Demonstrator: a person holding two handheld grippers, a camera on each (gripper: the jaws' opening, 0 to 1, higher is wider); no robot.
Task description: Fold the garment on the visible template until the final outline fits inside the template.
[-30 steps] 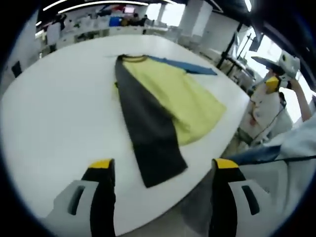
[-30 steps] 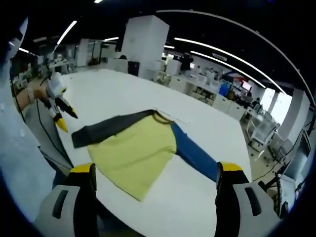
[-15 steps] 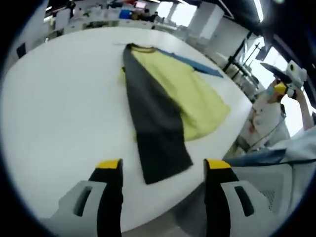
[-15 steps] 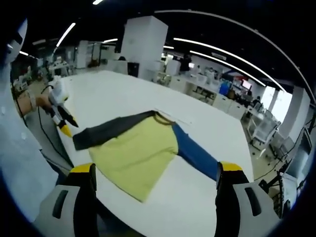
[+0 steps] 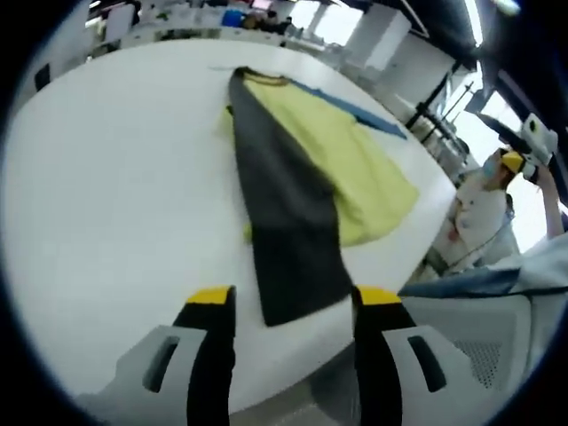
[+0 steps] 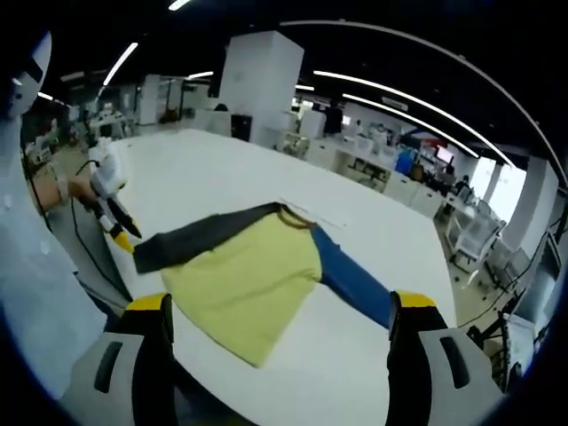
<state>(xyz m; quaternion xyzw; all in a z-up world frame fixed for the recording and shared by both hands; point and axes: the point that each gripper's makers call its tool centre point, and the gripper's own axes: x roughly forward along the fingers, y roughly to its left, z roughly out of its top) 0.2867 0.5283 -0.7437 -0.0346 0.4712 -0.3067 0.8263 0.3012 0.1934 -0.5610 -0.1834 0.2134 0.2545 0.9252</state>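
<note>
One soft yellow garment point(image 5: 346, 164) with a long dark-grey sleeve point(image 5: 288, 222) lies flat mid-frame on the smooth white table point(image 5: 106, 195). Left gripper point(image 5: 288, 306) and right gripper point(image 6: 277, 315): jaws apart, holding nothing.

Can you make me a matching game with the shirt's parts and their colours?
Things:
1. shirt body
2. sleeve near the left hand-held gripper
3. other sleeve
4. table

Colours:
A. blue
B. white
C. dark grey
D. yellow

Pairs: 1-D, 2-C, 3-A, 4-B
</note>
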